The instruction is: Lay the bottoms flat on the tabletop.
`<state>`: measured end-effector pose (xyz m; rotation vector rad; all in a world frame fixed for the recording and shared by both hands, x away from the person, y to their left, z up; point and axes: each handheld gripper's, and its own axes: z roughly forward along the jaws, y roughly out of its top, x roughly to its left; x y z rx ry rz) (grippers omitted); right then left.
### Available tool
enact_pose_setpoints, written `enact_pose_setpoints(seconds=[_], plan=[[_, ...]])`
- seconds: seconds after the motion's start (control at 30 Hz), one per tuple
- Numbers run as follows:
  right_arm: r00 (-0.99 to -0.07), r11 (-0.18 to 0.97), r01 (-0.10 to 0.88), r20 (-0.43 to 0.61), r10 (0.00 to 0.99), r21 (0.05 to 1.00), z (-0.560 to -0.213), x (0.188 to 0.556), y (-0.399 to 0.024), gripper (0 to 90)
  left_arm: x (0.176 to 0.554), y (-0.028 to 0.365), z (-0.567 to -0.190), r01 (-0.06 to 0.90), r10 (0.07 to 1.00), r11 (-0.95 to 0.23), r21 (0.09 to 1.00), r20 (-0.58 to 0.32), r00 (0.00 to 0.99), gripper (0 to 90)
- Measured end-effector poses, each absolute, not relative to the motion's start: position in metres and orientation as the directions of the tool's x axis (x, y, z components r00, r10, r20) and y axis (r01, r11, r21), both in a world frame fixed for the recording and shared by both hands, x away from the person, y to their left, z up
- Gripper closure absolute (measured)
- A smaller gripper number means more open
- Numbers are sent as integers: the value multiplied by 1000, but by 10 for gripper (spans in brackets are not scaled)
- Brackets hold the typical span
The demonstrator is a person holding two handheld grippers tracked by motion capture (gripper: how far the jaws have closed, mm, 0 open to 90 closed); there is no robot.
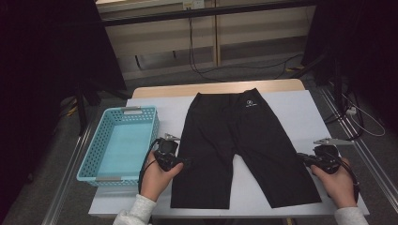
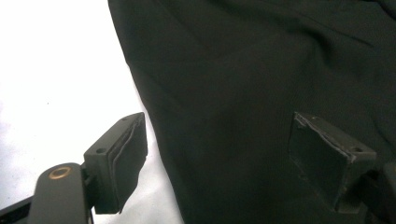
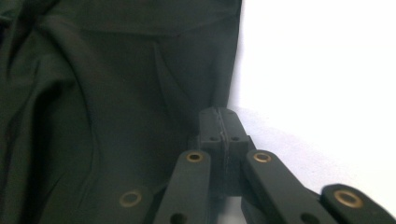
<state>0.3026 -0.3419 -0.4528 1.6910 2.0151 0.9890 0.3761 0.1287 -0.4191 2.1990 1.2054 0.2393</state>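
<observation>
Black shorts lie flat on the white-covered table, waistband at the far side and legs toward me. My left gripper is at the outer edge of the left leg. In the left gripper view it stands open, one jaw over the white cover, the other over the dark cloth. My right gripper is at the outer edge of the right leg. Seen in the right gripper view it is shut, with the edge of the shorts running into its tips.
A light blue perforated basket, with nothing inside, stands at the table's left edge beside my left hand. Bare white cover lies right of the shorts. Cables run over the floor behind the table.
</observation>
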Motion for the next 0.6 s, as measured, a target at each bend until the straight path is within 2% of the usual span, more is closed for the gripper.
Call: enact_pose_setpoints(seconds=[0.47, 0.6], plan=[[-210, 105, 706, 64, 976, 700, -451, 302, -345, 900, 376, 128, -419, 698, 811, -401, 594, -123, 571, 201], [-218, 127, 687, 36, 975, 716, -447, 301, -341, 779, 376, 128, -418, 698, 811, -399, 594, -126, 571, 201]])
